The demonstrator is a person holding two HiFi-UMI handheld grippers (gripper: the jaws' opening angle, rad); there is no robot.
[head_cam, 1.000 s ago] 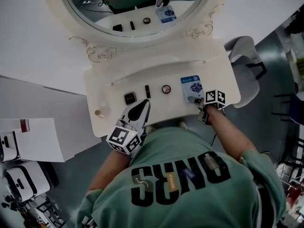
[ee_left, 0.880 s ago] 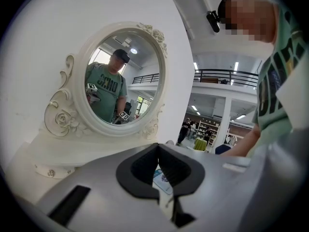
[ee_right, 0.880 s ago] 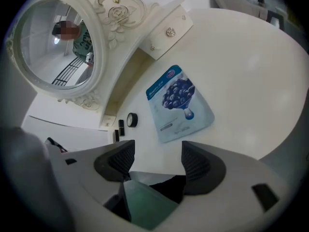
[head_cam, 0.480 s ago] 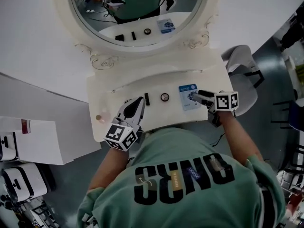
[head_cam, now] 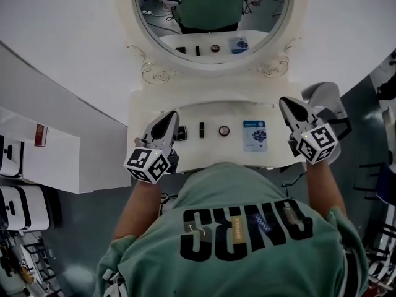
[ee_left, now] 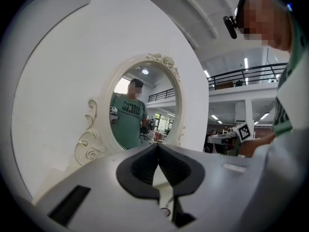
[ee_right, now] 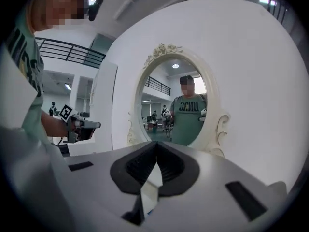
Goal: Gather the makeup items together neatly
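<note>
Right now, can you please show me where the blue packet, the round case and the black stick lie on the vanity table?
blue packet (head_cam: 255, 134), head view, middle of its printed face.
round case (head_cam: 224, 130), head view, centre of its top.
black stick (head_cam: 202, 129), head view, middle of its length.

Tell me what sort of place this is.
A vanity station, seemingly staged inside a large hall: an ornate oval mirror, a white dressing table with small makeup items in a row, and a railed mezzanine beyond.

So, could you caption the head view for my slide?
Shut and empty, the left hand-held gripper and right hand-held gripper hang above a vanity table with four makeup items in a row.
</note>
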